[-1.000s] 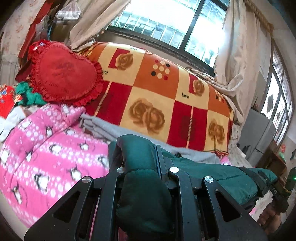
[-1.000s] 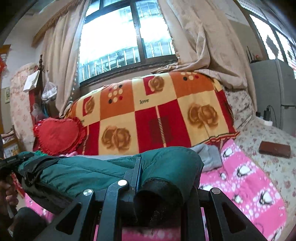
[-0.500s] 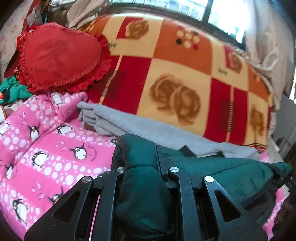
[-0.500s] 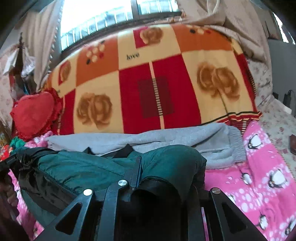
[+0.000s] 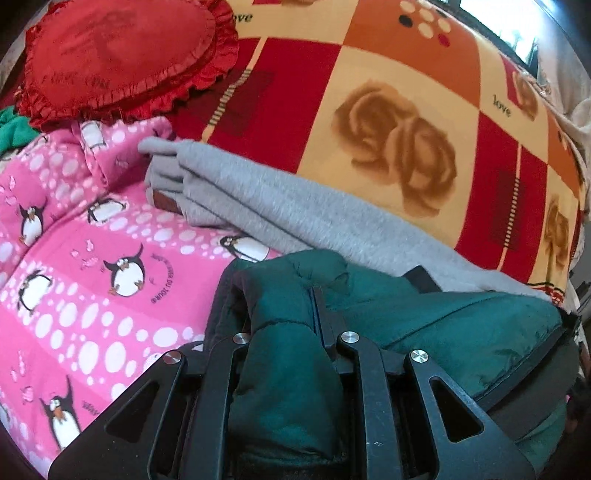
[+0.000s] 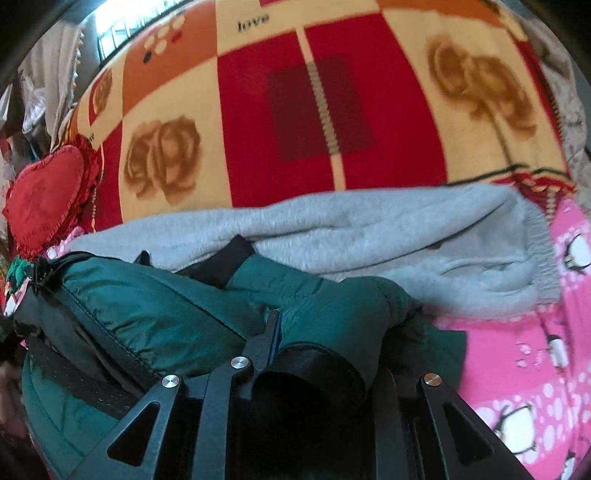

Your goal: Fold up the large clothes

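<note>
A dark green padded jacket (image 5: 443, 317) hangs bunched between the two grippers, one end pinched in each, its bulk sagging low over a pink penguin-print quilt (image 5: 92, 295). The left gripper (image 5: 288, 332) has its fingers clamped on a puffy fold of the jacket; the right gripper (image 6: 314, 332) is clamped on the other end, where a black-lined cuff or opening (image 6: 306, 373) gapes toward the camera. Just beyond the jacket lies a folded grey sweatshirt (image 5: 295, 218), resting on the quilt and against a red, orange and cream blanket with rose prints (image 5: 369, 110) that rises behind it. A red heart-shaped cushion (image 5: 122, 55) with a frilled edge leans at the blanket's left end. A strip of bright window (image 6: 125, 26) and pale curtain (image 6: 48, 62) shows at the top. Both grippers point steeply downward at the bed.
</note>
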